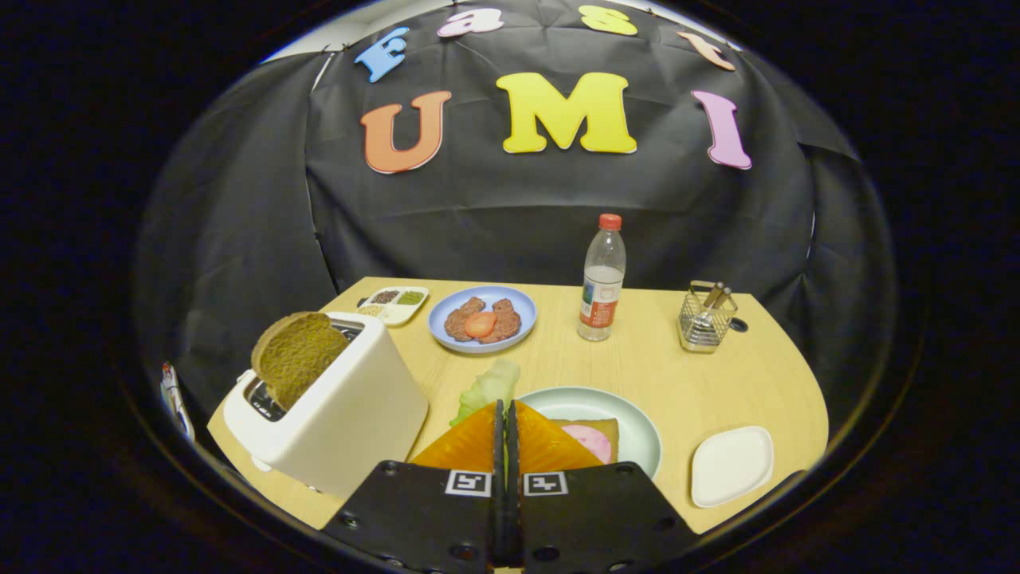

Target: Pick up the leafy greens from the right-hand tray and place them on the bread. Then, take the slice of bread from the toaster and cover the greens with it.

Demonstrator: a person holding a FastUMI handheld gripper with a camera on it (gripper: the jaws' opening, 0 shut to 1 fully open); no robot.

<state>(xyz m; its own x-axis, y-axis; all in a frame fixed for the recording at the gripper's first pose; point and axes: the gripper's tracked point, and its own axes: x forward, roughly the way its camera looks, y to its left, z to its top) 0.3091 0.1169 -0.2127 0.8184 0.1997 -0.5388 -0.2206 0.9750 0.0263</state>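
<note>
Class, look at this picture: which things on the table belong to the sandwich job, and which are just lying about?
Belong to the job:
leafy greens, pinched in the shut gripper
bread on the pale green plate, with a pink slice on it
toaster with its bread slice
white tray

Lying about:
blue plate of patties
water bottle
spice dish
wire holder

Pale leafy greens (488,388) pinched in closed tongs (505,408); bread slice (296,356) upright in toaster (335,406).
</note>
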